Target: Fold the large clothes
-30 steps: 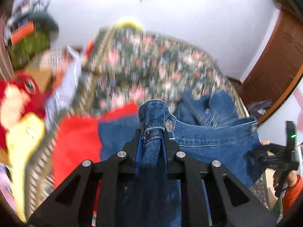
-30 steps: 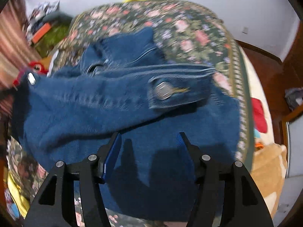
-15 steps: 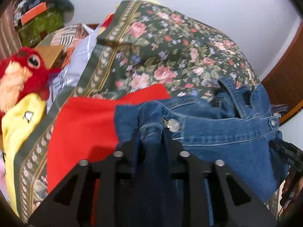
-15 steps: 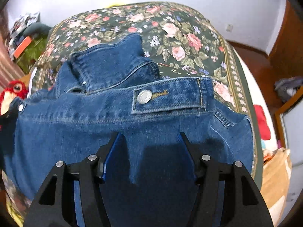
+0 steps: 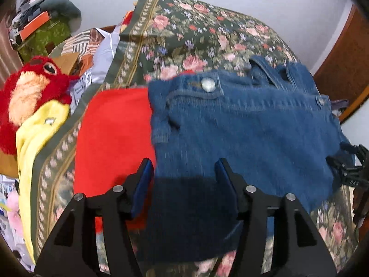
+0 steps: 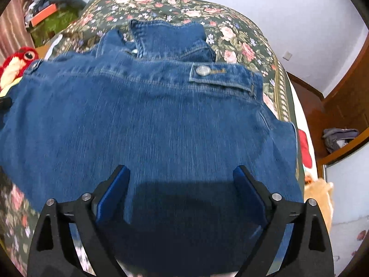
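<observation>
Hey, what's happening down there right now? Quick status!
Left gripper and right gripper both opening, nothing pinched. Denim garment lies folded on floral bedspread. Red cloth alongside, partly under denim.

- denim jacket [image 6: 156, 120]: blue, silver snap buttons
- bedspread [image 5: 207, 39]: dark green, pink rose print
- garment [image 5: 113, 138]: plain red
- plush bird [image 5: 30, 92]: red, peach face

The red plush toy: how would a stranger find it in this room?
Start at the bed with the floral bedspread. Past the edge where a red cloth lies beside the denim garment, the red plush toy rests above a yellow cloth. It alone is furry, with a pale face and a round dark eye.
</observation>
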`<state>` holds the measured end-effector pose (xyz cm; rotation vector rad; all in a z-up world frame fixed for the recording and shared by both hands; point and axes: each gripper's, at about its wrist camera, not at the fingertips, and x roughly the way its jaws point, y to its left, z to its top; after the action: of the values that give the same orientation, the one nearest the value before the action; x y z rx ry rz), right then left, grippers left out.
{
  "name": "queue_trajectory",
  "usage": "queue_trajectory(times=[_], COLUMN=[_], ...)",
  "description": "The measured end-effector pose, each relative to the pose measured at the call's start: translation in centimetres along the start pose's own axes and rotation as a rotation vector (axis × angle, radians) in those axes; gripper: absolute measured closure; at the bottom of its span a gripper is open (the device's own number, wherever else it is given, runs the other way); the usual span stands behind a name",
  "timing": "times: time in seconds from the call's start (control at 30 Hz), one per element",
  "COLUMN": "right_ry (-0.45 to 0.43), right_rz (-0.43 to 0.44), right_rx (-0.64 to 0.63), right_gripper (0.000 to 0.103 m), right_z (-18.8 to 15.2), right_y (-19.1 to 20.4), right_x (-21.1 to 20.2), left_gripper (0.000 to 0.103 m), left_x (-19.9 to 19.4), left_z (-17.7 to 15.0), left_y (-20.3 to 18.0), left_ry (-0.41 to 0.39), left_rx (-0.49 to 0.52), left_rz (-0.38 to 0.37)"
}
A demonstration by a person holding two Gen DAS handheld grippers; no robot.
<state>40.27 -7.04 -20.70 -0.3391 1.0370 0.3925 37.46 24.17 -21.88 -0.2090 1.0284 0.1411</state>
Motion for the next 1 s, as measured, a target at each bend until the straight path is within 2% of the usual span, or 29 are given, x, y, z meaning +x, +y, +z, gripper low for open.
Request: queue_trajectory(times=[0.23, 0.37, 0.5, 0.67, 0.8, 1.0], right_ry=[0.031, 0.051, 0.064, 0.039, -0.011, -0.067], right_rz=[0.027, 0.019, 0.006, -0.004, 0.005, 0.053], right_rx=[0.05, 0.059, 0.018, -0.034, -0.059, -0.051], right_gripper=[0.008, 0.008, 0.008, 0.008, 0.008, 0.008], right_z=[-2.4, -3.4, -4.6, -5.4, -5.4, -5.0], right_y=[-1.0, -1.0, -0.2, 1.2, 2.5, 4.0], right_x=[-1.5, -2.6, -3.7, -5.9, -8.1, -10.0], left_gripper=[0.044, 0.042, 0.042, 0.042, 0.042, 0.042], left_x=[-1.7, -2.6, -4.3, -7.1, -8.7, -7.5], left_z=[-3.9, -5.5, -7.0, -8.2, -8.9, -9.8], left_y=[1.0, 1.6, 3.0, 4.6, 5.5, 5.8], left_ry=[-0.021, 0.001, 0.007, -0.036, -0.071, -0.065], left_rx=[-0.054, -0.069, -0.106, -0.155, -0.245, -0.419], left_rz=[-0.016, 0.018, 0.022, 0.028, -0.061, -0.296])
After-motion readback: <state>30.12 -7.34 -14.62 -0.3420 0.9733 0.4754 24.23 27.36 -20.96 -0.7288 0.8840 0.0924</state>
